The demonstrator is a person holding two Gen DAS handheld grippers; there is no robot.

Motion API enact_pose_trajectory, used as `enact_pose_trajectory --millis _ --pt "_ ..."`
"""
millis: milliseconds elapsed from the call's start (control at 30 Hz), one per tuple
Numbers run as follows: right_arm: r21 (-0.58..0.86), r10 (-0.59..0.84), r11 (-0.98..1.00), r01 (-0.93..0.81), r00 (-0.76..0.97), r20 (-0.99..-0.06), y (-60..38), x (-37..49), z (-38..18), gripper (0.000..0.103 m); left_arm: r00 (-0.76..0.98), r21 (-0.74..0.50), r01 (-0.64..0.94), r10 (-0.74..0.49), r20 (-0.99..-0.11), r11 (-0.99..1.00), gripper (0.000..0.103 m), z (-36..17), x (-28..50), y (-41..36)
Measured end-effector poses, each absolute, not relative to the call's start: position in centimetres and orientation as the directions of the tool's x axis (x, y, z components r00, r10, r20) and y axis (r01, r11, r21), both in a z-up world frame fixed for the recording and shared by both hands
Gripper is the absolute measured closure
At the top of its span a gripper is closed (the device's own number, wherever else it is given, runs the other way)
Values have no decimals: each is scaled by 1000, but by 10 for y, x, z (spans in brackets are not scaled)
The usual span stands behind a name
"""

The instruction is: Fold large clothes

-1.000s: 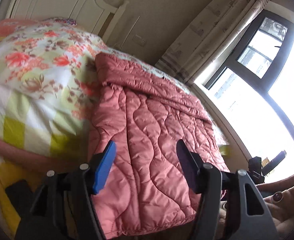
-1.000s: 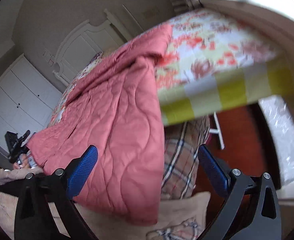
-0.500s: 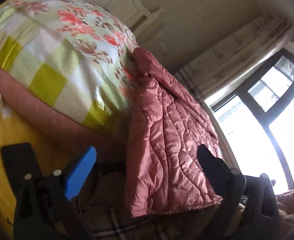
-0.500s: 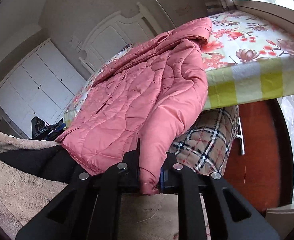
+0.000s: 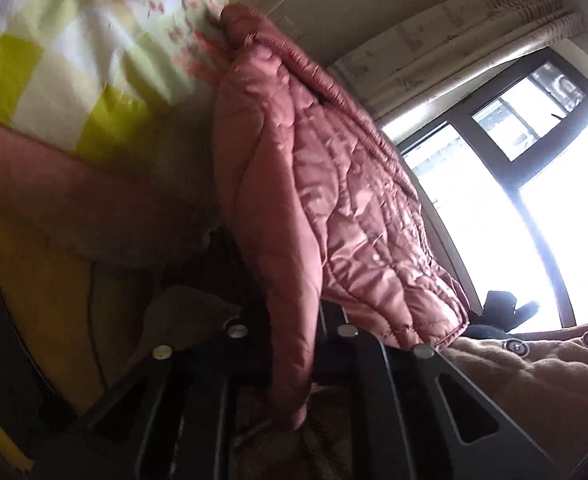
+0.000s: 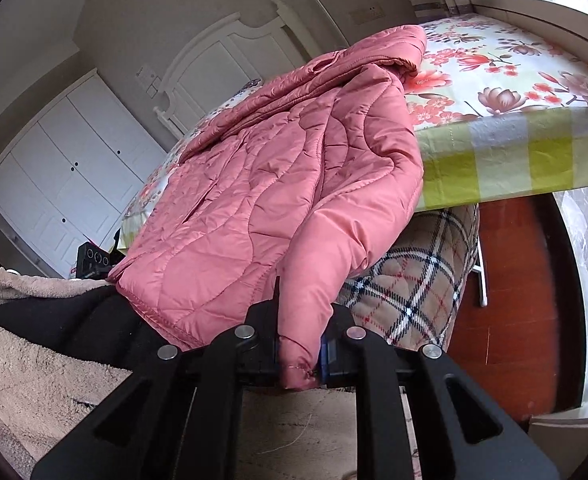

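A pink quilted jacket [image 6: 262, 184] lies on the bed, its hem and sleeves hanging over the front edge. My right gripper [image 6: 298, 354] is shut on the cuff of one hanging sleeve [image 6: 325, 264]. In the left wrist view the jacket [image 5: 333, 200] hangs down the bed's side, and my left gripper [image 5: 292, 344] is shut on the other sleeve [image 5: 286, 300], whose cuff sticks out below the jaws. Both grippers are low, below the mattress edge.
The bed has a floral sheet with a yellow-green check border [image 6: 505, 160]. A plaid cushion [image 6: 409, 288] sits under the bed edge. A white wardrobe [image 6: 66, 176] and headboard [image 6: 230, 64] stand behind. A window [image 5: 513, 152] is at the right. The person's beige fleece coat [image 5: 533, 376] is close.
My left gripper dropped below the bed edge and shut on a hanging sleeve. My right gripper shut on the other sleeve's cuff half a second ago and still holds it.
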State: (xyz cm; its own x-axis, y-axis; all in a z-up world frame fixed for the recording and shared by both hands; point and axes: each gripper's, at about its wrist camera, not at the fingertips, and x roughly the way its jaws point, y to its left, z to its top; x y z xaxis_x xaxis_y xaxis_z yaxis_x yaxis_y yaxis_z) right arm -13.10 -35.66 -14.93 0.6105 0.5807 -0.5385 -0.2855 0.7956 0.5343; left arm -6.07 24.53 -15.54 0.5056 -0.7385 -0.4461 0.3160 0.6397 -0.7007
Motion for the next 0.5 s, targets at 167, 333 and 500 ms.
enact_pose_trajectory --millis 167,333,500 --pt "528 582 781 -334 697 -419 -361 -145 -129 91 635 -718 483 -765 -107 501 99 -73 -94 267" --pt "514 584 740 -434 794 -171 -374 -163 -60 92 644 -621 604 -765 12 499 98 -4 -102 252" --pt "454 508 797 -399 849 -145 -379 -109 20 92 681 -676 540 -733 2 500 97 26 -16 251"
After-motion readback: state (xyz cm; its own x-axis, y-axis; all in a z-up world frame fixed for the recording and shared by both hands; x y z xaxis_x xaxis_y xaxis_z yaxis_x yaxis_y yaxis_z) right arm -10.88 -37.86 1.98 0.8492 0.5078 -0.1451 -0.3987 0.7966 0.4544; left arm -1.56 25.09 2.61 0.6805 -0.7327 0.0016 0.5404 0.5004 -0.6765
